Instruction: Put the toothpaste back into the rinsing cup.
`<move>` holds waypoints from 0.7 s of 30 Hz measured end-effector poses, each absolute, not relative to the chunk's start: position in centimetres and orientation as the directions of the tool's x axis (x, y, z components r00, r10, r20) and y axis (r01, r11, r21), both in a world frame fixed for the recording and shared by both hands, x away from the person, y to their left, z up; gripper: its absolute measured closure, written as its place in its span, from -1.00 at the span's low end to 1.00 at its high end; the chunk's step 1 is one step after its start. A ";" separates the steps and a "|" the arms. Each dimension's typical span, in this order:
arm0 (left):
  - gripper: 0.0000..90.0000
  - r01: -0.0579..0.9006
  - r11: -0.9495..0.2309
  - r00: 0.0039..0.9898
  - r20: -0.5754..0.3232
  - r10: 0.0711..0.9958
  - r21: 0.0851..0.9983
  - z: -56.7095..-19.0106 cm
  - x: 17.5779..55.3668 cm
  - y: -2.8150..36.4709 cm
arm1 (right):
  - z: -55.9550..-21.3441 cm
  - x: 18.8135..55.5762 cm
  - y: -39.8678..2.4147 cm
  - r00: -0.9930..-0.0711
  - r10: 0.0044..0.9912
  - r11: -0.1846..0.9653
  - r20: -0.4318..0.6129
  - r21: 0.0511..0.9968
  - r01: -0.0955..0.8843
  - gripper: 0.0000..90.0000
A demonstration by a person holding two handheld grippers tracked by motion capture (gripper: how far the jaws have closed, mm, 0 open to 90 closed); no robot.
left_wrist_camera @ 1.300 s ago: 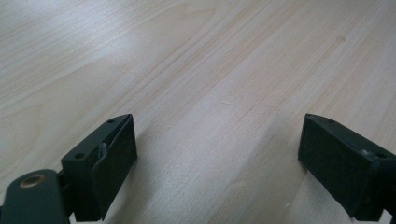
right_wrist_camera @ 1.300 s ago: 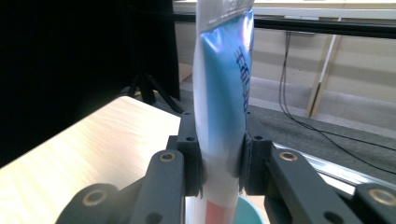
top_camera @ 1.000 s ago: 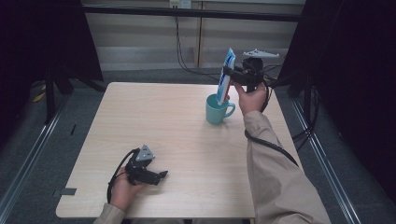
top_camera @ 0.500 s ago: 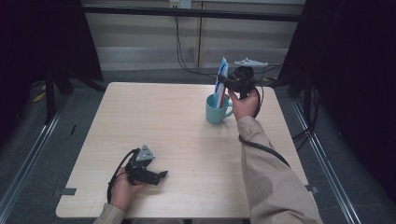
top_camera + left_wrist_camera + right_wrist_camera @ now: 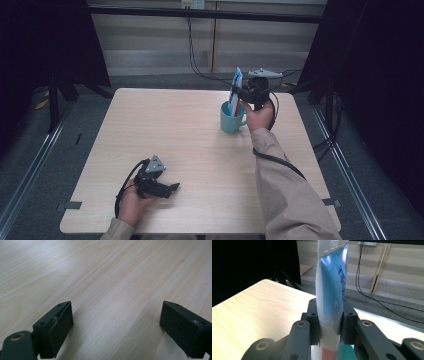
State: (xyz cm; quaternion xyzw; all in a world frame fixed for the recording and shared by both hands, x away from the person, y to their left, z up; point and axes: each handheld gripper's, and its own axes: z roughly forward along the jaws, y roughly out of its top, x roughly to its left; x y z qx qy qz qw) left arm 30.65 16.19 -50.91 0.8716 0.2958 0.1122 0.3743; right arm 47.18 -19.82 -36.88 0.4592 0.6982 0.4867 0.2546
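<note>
Toothpaste tube point(image 5: 332, 290) stands upright, pinched between the jaws of the right gripper point(image 5: 243, 93), its lower end inside the teal mug point(image 5: 231, 120). Step in hand: insertion. Next move calls for spreading those jaws. Left gripper point(image 5: 115, 325) rests spread on the table point(image 5: 165, 130).

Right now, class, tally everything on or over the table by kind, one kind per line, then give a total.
Hand-held gripper: 2, left open, right shut on the tube
Teal mug: 1
Blue and white tube: 1
Total: 4
</note>
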 end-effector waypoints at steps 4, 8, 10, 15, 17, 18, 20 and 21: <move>-0.75 0.432 -0.544 0.800 -0.026 0.600 0.719 -50.9 30.6 16.2 | -37.5 47.1 -19.6 -0.451 0.890 0.128 0.070 0.910 0.394 0.64; -0.75 0.431 -0.540 0.797 -0.024 0.603 0.723 -51.0 30.6 16.1 | -38.3 47.1 -19.8 -0.447 0.891 0.122 0.079 0.907 0.403 0.64; -0.75 0.431 -0.540 0.797 -0.024 0.603 0.723 -51.0 30.6 16.2 | -38.6 47.1 -19.8 -0.448 0.891 0.126 0.075 0.907 0.402 0.64; -0.75 0.429 -0.543 0.799 -0.023 0.601 0.722 -51.0 30.6 16.2 | -39.1 47.1 -19.7 -0.445 0.892 0.129 0.074 0.903 0.409 0.63; -0.75 0.431 -0.540 0.797 -0.025 0.603 0.723 -51.0 30.6 16.2 | -39.4 47.1 -19.7 -0.447 0.892 0.132 0.073 0.902 0.411 0.63; -0.75 0.430 -0.540 0.798 -0.024 0.603 0.724 -51.0 30.6 16.2 | -39.5 47.1 -19.7 -0.445 0.893 0.134 0.070 0.901 0.412 0.63; -0.75 0.429 -0.540 0.798 -0.024 0.603 0.724 -51.0 30.6 16.2 | -39.9 47.1 -19.7 -0.441 0.894 0.133 0.073 0.898 0.419 0.63; -0.75 0.429 -0.540 0.798 -0.024 0.603 0.724 -51.0 30.6 16.2 | -40.0 47.1 -19.7 -0.444 0.893 0.132 0.075 0.899 0.417 0.63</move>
